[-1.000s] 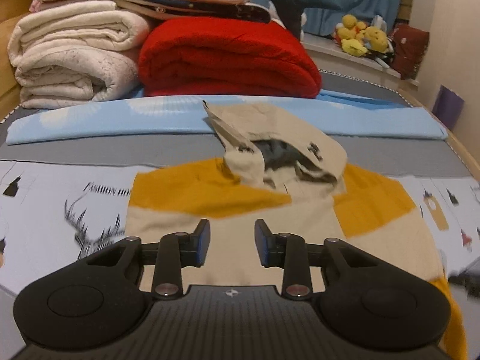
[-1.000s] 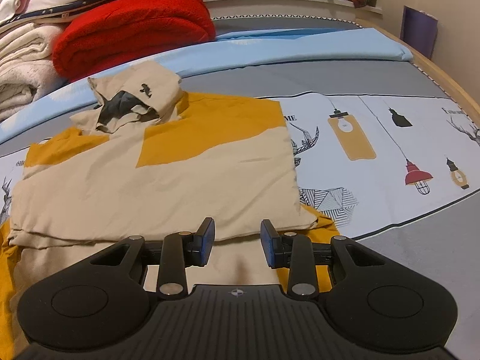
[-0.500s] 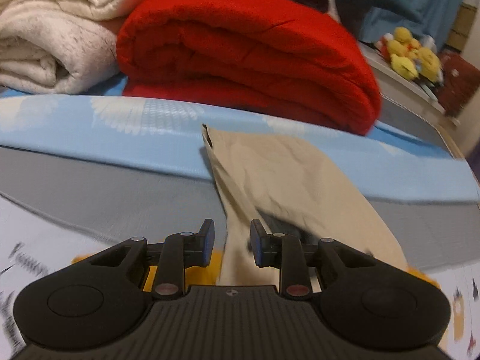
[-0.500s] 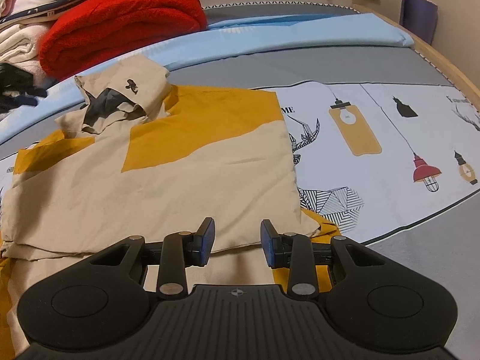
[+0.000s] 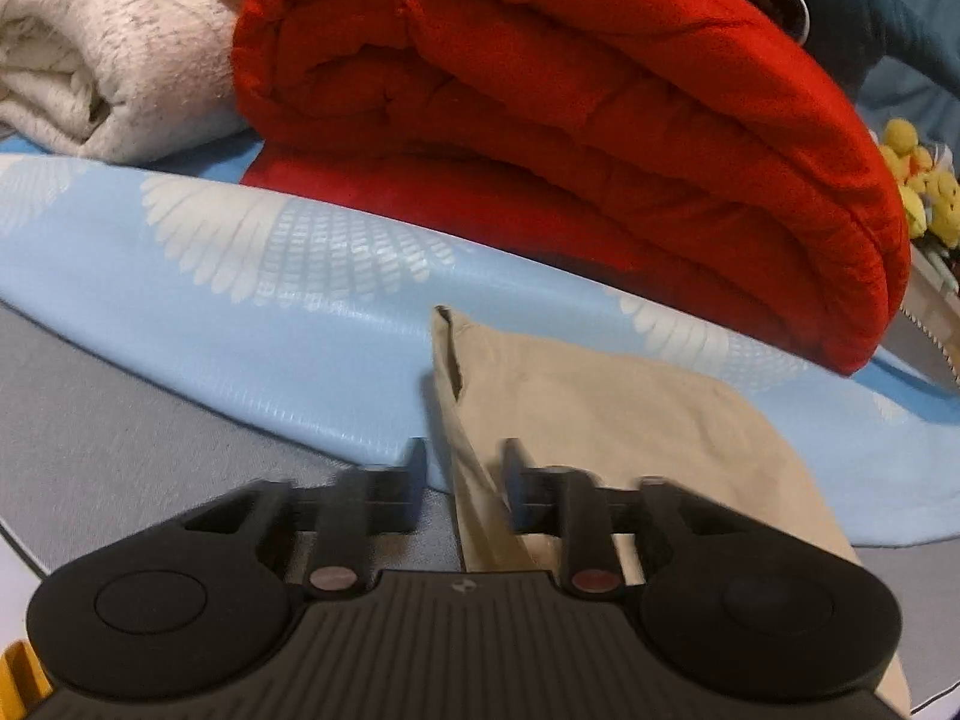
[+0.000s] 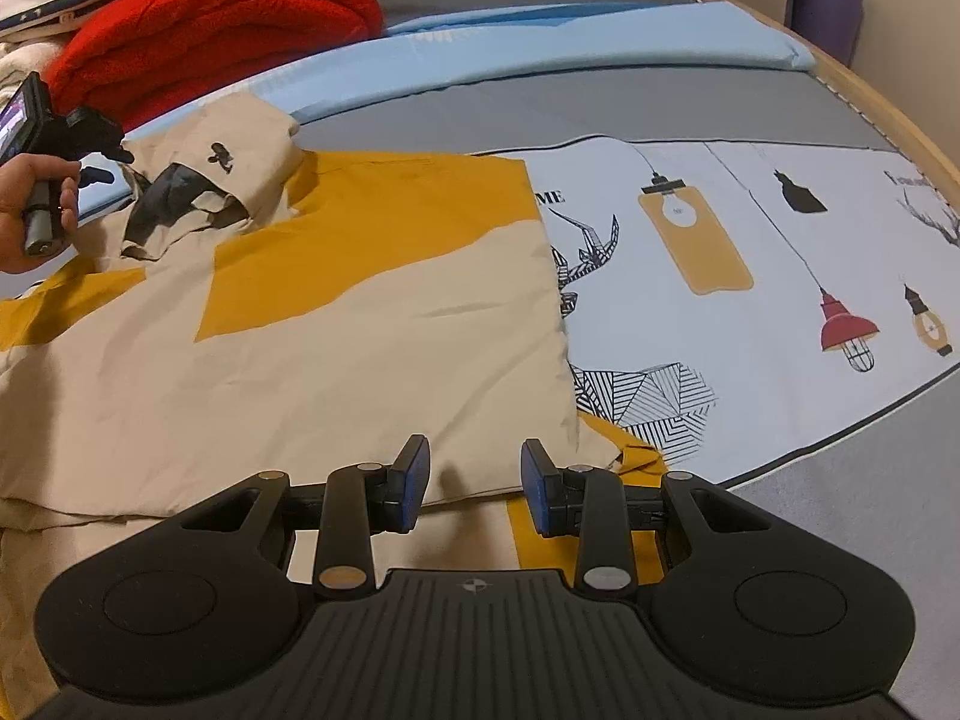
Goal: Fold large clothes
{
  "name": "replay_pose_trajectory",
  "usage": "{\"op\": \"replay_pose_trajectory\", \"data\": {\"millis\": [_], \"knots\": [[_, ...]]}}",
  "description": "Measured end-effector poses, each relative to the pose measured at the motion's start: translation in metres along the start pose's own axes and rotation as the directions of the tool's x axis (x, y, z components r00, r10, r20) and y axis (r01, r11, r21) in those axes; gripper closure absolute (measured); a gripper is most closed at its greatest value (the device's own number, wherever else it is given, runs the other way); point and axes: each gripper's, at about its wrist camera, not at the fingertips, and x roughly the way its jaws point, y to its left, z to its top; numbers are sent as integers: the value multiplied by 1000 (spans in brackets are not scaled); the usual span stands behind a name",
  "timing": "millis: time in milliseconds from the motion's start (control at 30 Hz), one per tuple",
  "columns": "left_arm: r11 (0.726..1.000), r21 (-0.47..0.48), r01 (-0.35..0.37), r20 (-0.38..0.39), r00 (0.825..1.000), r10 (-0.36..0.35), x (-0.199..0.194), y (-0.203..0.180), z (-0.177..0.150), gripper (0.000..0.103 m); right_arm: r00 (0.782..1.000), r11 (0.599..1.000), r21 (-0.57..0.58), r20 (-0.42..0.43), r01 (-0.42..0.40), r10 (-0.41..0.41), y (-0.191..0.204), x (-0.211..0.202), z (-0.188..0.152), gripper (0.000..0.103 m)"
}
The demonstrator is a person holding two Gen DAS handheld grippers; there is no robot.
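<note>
A beige and yellow hooded garment [image 6: 336, 312] lies spread on the bed, its beige hood [image 6: 234, 138] at the far left. In the left wrist view the hood [image 5: 600, 408] fills the lower middle, and its folded edge runs between the fingers of my left gripper [image 5: 465, 468], which is open around it. The left gripper also shows in the right wrist view [image 6: 114, 147] at the hood's left side, held by a hand. My right gripper [image 6: 474, 480] is open and empty, low over the garment's near right hem.
A folded red blanket [image 5: 570, 120] and cream blankets [image 5: 90, 60] are stacked behind the hood. A light blue sheet [image 5: 240, 276] lies under them. The printed bedsheet [image 6: 750, 276] lies right of the garment, the bed's wooden edge [image 6: 900, 120] beyond.
My left gripper has moved forward from over the garment's body to the hood, whose edge now sits between its fingers. My right gripper has stayed nearly still.
</note>
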Motion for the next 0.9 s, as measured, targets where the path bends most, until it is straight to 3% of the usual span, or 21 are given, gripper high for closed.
{"op": "replay_pose_trajectory", "data": {"millis": [167, 300, 400, 500, 533, 600, 667, 700, 767, 833, 900], "knots": [[993, 112, 36, 38, 998, -41, -37, -19, 6, 102, 1000, 1000, -9, -1, -5, 5, 1, -3, 0, 68], [960, 256, 112, 108, 984, -143, -113, -37, 0, 102, 1000, 1000, 8, 1, 1, -1, -3, -8, 2, 68], [899, 390, 202, 156, 947, -280, -192, -44, -27, 102, 1000, 1000, 13, 4, -10, 9, -1, -12, 1, 68], [800, 522, 296, 140, 895, -423, -279, -32, -89, 102, 1000, 999, 21, 10, -24, 24, 0, -17, 0, 68], [770, 555, 313, 123, 885, -448, -300, -24, -113, 102, 1000, 999, 21, 14, -28, 27, 1, -19, -1, 68], [710, 612, 348, 43, 882, -470, -330, 3, -168, 102, 999, 999, 23, 20, -42, 42, 3, -23, -3, 68], [684, 646, 338, -48, 913, -406, -341, 31, -221, 101, 998, 998, 35, 27, -55, 54, 3, -27, -4, 68], [692, 637, 341, -106, 927, -359, -341, 46, -242, 101, 998, 997, 42, 33, -59, 58, 3, -29, -4, 68], [740, 590, 323, -172, 946, -275, -344, 69, -267, 100, 997, 996, 60, 51, -67, 64, 1, -33, -3, 68], [819, 511, 262, -155, 965, -212, -355, 82, -267, 98, 995, 993, 85, 70, -82, 77, -1, -39, -2, 68], [893, 372, 254, -133, 967, -219, -364, 91, -255, 95, 991, 989, 107, 93, -101, 91, -2, -44, -1, 68]]}}
